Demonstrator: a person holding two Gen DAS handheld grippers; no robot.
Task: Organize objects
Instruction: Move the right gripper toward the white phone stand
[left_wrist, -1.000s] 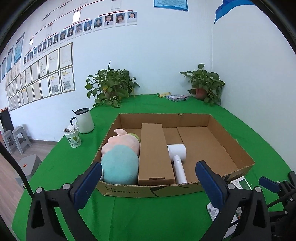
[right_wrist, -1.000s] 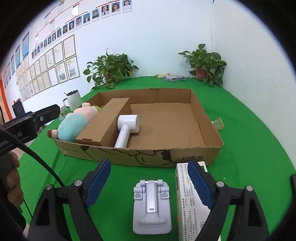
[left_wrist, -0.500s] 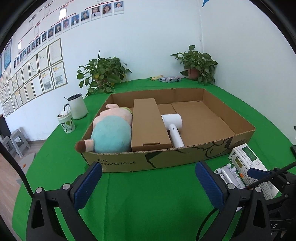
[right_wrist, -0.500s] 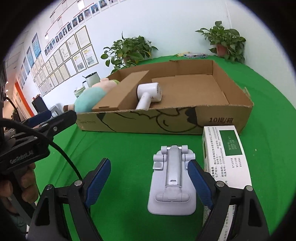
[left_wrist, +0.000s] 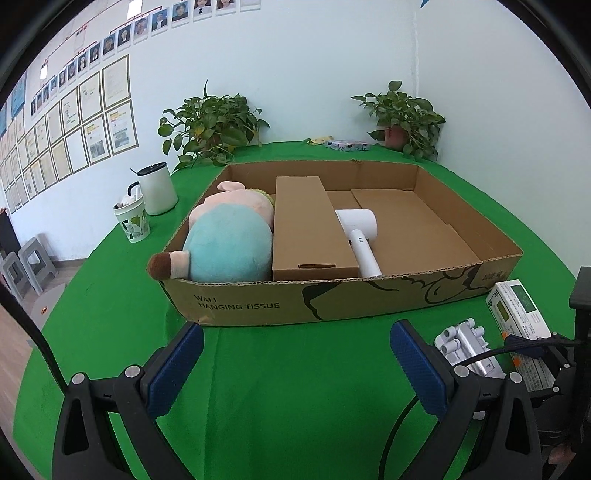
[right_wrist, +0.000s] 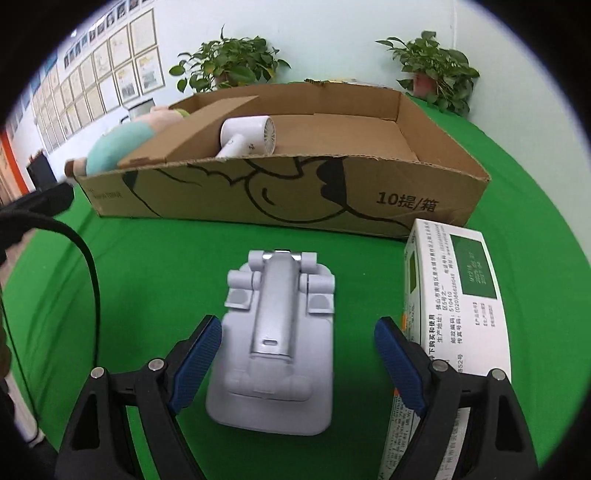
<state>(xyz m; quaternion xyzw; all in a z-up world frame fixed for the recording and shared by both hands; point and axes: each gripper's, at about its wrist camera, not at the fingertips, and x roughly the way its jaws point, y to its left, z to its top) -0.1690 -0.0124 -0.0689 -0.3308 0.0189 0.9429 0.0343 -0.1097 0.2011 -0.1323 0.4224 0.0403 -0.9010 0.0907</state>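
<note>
Right wrist view: the right tongs (right_wrist: 297, 363) hang spread wide over the grey folding stand (right_wrist: 275, 343), one pad on each side of its base, neither touching it.
Stand's place: flat on the green table (right_wrist: 155, 273), just in front of the cardboard box (right_wrist: 295, 192), beside the white carton (right_wrist: 458, 295).
Handling: looks like hard, smooth plastic with a metal arm; likely light and stiff, a little slippery.
Hold: across the wide base, clear of the hinged arm, which might swing.
Left tongs (left_wrist: 295, 369): released, empty, above bare cloth.
In the box: plush toy (left_wrist: 229, 240), long brown carton (left_wrist: 308, 225), white hair dryer (left_wrist: 360, 236).
Writing: "WALL HANGING TISSUE" and "10提/箱" on the box; small Chinese print on the white carton, too fine to read.
</note>
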